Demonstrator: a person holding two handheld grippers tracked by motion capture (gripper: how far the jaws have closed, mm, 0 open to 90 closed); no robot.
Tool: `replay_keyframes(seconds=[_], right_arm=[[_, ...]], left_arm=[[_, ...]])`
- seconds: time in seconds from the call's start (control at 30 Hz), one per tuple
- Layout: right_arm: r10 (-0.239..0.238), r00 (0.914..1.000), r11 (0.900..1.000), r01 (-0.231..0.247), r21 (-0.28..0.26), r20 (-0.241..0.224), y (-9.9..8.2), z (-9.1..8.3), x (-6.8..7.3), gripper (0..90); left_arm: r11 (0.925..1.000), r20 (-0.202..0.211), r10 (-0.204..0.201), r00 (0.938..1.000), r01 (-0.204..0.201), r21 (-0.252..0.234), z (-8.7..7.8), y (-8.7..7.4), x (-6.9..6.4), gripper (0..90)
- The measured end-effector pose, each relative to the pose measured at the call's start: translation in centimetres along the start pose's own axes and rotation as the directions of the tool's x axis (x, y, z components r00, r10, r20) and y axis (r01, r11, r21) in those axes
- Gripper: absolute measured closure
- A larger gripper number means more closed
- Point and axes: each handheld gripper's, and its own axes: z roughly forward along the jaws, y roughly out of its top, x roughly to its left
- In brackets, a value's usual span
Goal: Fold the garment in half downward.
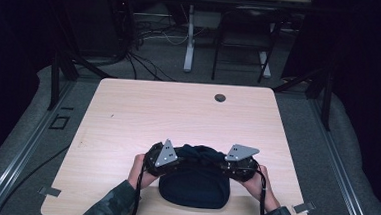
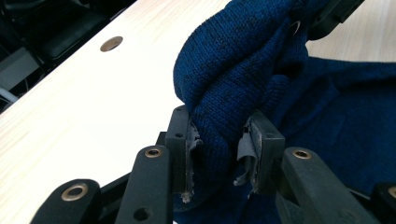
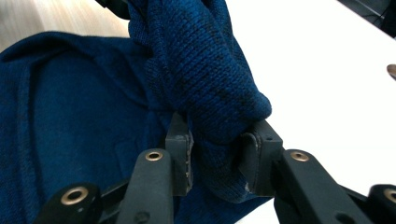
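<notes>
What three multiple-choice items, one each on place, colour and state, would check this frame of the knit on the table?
1. Where does the knit lie on the table?
A. far edge
B. near edge, between the hands
C. left corner

2. What colour is the knit?
A. dark blue
B. red
C. white

3. What are the left gripper and right gripper doing?
A. both open
B. one shut
C. both shut on the knit

Answers: B, in the high view it sits at the near edge; A, both gripper views show blue yarn; C, each pair of jaws pinches a fold.

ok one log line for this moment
left hand-held gripper: shut on blue knit garment | right hand-held gripper: shut on same garment | garment: partly lifted off table
</notes>
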Motion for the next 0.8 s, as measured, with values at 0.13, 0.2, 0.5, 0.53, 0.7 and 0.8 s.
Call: replay_keyframes(seconds=[0.13,0.2,0.5,0.53,0.7,0.8], right_arm=[[-0.005,1.0000,0.9998,0.005,0.017,-0.004,-0.3,0.1,0.6,66.3],[0.001,0.9999,0.9997,-0.001,0.023,-0.012,-0.4,0.2,0.8,65.2],[0.018,0.9994,0.9987,-0.017,0.047,-0.028,-0.7,0.4,1.4,64.5],[0.018,0.9994,0.9986,-0.017,0.050,-0.030,-0.7,0.4,1.5,64.4],[0.032,0.9982,0.9972,-0.028,0.070,-0.051,-1.1,0.6,1.7,63.8],[0.034,0.9977,0.9967,-0.029,0.076,-0.059,-1.2,0.7,1.9,63.7]], left_arm=[[0.9999,0.007,-0.006,1.0000,0.006,0.009,-0.1,-0.4,-0.4,66.5],[0.9999,0.011,-0.010,0.9999,0.010,0.014,-0.1,-0.6,-0.5,66.5],[0.9992,0.035,-0.025,0.9991,0.024,0.031,-0.2,-1.2,-0.8,66.5],[0.9990,0.041,-0.029,0.9987,0.027,0.035,-0.2,-1.3,-0.9,66.4],[0.9974,0.068,-0.044,0.9968,0.040,0.060,-0.1,-1.7,-1.2,66.3],[0.9967,0.077,-0.053,0.9956,0.048,0.066,-0.1,-1.8,-1.3,66.0]])
